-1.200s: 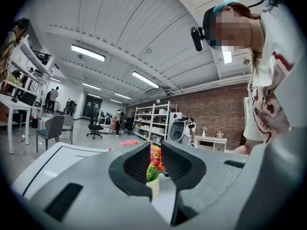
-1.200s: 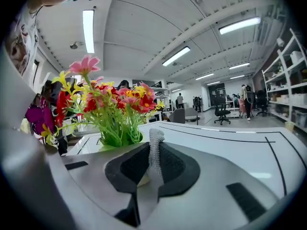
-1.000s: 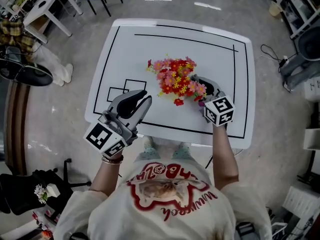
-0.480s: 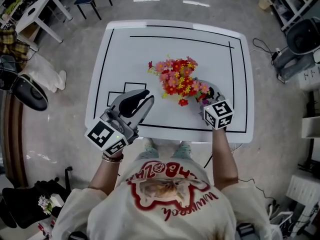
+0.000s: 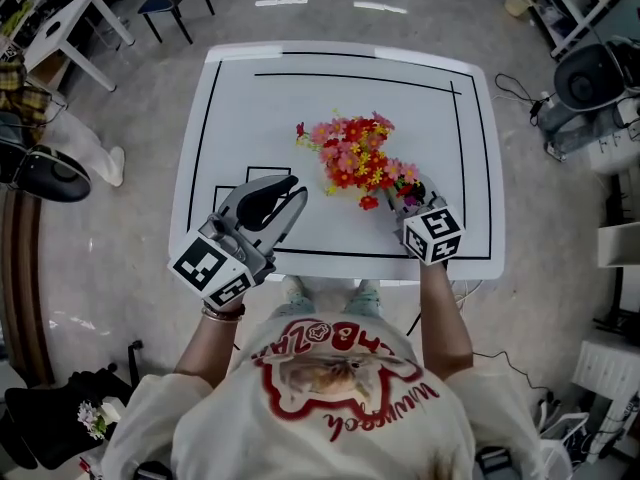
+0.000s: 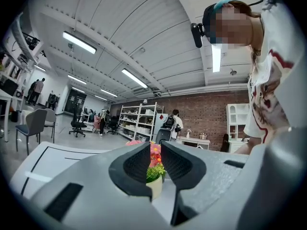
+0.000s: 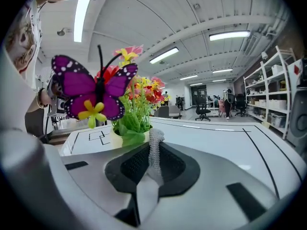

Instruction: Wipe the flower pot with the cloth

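Right now my left gripper (image 5: 292, 196) sits at the lower left of the white table (image 5: 300, 98) in the head view, clear of the flower pot (image 5: 355, 158), which stands near the middle of the table under a bunch of red, pink and yellow flowers (image 5: 350, 148). In the left gripper view, that gripper (image 6: 156, 150) has its 2 jaws only a narrow slit apart, with nothing between them. Through the slit I see the cream pot (image 6: 154, 187) farther off, with the flowers (image 6: 155, 153) above it.

My right gripper (image 5: 412, 196) is at the lower right edge of the flowers in the head view, its tips tucked under the blooms, so I cannot tell from there whether they touch the pot. Its marker cube (image 5: 432, 235) is toward the near table edge.

In the right gripper view, the right gripper (image 7: 152, 158) is clamped on the cloth (image 7: 154, 145), a pale grey mesh strip that stands upright between the 2 pads and pokes out above them. Just beyond the cloth is the pot (image 7: 116, 139), left of centre, its rim covered by green leaves (image 7: 134, 128). I cannot say whether the cloth reaches its wall. A purple butterfly (image 7: 96, 90) on a dark stem fills the upper left of that view, in front of the flowers.
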Action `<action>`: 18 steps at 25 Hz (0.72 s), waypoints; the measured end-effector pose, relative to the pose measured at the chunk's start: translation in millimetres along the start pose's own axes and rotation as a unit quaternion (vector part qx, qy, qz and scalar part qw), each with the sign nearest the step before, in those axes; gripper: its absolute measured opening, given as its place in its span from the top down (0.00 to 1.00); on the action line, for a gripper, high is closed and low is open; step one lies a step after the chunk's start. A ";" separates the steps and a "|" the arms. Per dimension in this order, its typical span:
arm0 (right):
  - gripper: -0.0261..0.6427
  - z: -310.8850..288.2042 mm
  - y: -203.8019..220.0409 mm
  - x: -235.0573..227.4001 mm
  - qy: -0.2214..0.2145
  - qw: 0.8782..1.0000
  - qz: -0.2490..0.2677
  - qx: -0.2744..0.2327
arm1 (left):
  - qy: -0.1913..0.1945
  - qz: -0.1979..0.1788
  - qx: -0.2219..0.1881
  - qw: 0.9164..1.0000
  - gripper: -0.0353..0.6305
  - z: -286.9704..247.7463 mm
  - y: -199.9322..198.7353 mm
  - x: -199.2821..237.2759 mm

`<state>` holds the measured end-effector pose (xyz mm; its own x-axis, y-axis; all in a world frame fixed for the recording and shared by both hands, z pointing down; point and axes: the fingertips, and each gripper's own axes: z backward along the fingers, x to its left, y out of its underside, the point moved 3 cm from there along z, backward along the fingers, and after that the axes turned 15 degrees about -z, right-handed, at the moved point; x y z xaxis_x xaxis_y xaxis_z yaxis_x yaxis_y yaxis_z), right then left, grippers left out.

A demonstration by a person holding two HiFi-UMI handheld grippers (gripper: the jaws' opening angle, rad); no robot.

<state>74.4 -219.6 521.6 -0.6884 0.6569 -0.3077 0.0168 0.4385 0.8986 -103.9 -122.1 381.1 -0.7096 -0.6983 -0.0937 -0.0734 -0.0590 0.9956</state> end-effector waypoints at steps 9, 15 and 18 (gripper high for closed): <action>0.90 7.3 6.8 8.1 0.033 0.999 -0.018 -0.011 | 0.018 0.002 -0.005 1.000 0.84 9.7 1.5 6.7; 0.90 10.0 9.4 13.7 0.064 0.997 -0.031 -0.020 | 0.034 0.007 -0.009 0.999 0.84 15.2 4.1 13.8; 0.90 11.4 10.6 16.0 0.080 0.996 -0.037 -0.024 | 0.046 0.011 -0.010 0.999 0.84 17.2 6.1 15.5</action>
<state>71.8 -197.5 522.6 -0.7935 0.5159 -0.3229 -0.0695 0.4503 0.8902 -127.5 -120.9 385.5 -0.6431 -0.7625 -0.0707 -0.0432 -0.0560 0.9975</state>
